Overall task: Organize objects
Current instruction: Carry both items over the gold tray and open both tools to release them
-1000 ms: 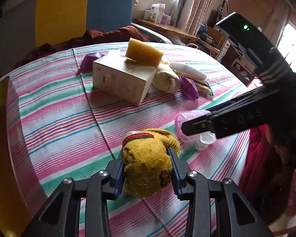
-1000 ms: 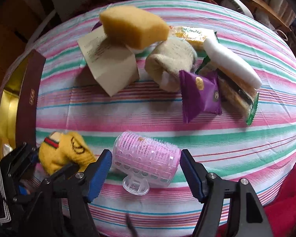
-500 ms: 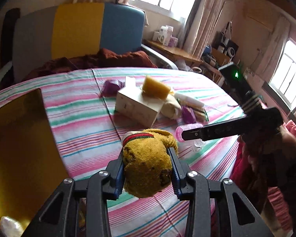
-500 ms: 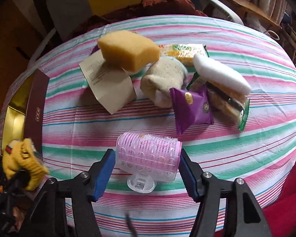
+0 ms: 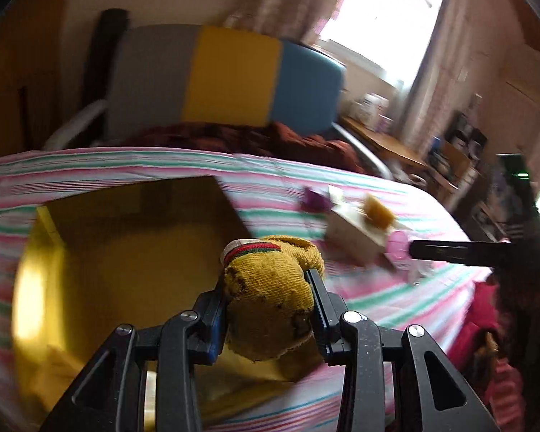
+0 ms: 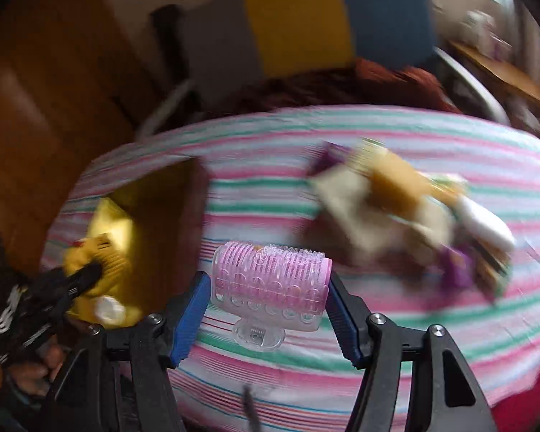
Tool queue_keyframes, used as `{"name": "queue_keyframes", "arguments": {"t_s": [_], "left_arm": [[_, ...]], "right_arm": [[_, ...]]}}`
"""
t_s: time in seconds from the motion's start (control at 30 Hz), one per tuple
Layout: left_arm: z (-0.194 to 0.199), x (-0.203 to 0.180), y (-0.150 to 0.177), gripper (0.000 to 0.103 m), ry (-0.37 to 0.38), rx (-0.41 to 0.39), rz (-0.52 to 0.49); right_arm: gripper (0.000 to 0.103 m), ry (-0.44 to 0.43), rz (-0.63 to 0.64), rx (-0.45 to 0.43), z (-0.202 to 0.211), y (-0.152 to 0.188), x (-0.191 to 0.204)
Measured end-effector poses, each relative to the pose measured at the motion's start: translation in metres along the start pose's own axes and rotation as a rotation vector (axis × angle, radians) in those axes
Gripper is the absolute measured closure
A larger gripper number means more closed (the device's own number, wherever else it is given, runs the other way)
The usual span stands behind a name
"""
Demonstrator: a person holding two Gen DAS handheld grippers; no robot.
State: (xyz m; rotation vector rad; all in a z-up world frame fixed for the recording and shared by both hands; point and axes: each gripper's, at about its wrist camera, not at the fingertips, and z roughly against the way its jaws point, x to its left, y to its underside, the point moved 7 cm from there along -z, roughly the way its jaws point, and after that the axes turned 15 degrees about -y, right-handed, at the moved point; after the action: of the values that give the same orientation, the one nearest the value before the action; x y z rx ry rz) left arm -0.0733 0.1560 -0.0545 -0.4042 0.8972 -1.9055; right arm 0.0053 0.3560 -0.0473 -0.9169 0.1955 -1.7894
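My left gripper (image 5: pixel 268 297) is shut on a yellow sock (image 5: pixel 270 288) with a red and green cuff, held above the open gold box (image 5: pixel 126 270). The right wrist view shows that sock (image 6: pixel 100 259) over the box (image 6: pixel 151 208) at the left. My right gripper (image 6: pixel 270 288) is shut on a pink hair roller (image 6: pixel 270 280) and holds it above the striped tablecloth (image 6: pixel 378 342). The roller (image 5: pixel 397 244) also shows at the right of the left wrist view.
A pile lies on the far right of the table: a cardboard box (image 6: pixel 345 208), a yellow sponge (image 6: pixel 396 180), a white tube (image 6: pixel 486 226), purple packets (image 6: pixel 457 270). A grey, yellow and blue chair (image 5: pixel 234 79) stands behind the table.
My left gripper has carried the sock left and up to over the gold box. My right gripper has closed on the roller and lifted it off the cloth, moving left.
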Motion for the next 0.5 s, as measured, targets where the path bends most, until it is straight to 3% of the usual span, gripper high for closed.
{"name": "queue_keyframes", "arguments": {"t_s": [0.27, 0.37, 0.4, 0.47, 0.5], "left_arm": [[-0.008, 0.107, -0.004, 0.063, -0.238, 0.008, 0.083], [-0.012, 0.137, -0.001, 0.061, -0.300, 0.011, 0.109], [-0.014, 0.147, 0.000, 0.057, -0.318, 0.017, 0.120], [-0.016, 0.162, 0.003, 0.040, -0.346, 0.032, 0.154], [-0.014, 0.170, 0.005, 0.026, -0.357, 0.029, 0.183]], "right_arm": [[0.038, -0.161, 0.112, 0.089, -0.091, -0.014, 0.103], [0.036, -0.158, 0.117, 0.083, -0.116, -0.017, 0.124], [0.036, -0.149, 0.122, 0.075, -0.121, -0.018, 0.128], [0.022, -0.143, 0.128, 0.069, -0.131, -0.022, 0.134], [0.019, -0.143, 0.129, 0.071, -0.134, -0.022, 0.137]]}}
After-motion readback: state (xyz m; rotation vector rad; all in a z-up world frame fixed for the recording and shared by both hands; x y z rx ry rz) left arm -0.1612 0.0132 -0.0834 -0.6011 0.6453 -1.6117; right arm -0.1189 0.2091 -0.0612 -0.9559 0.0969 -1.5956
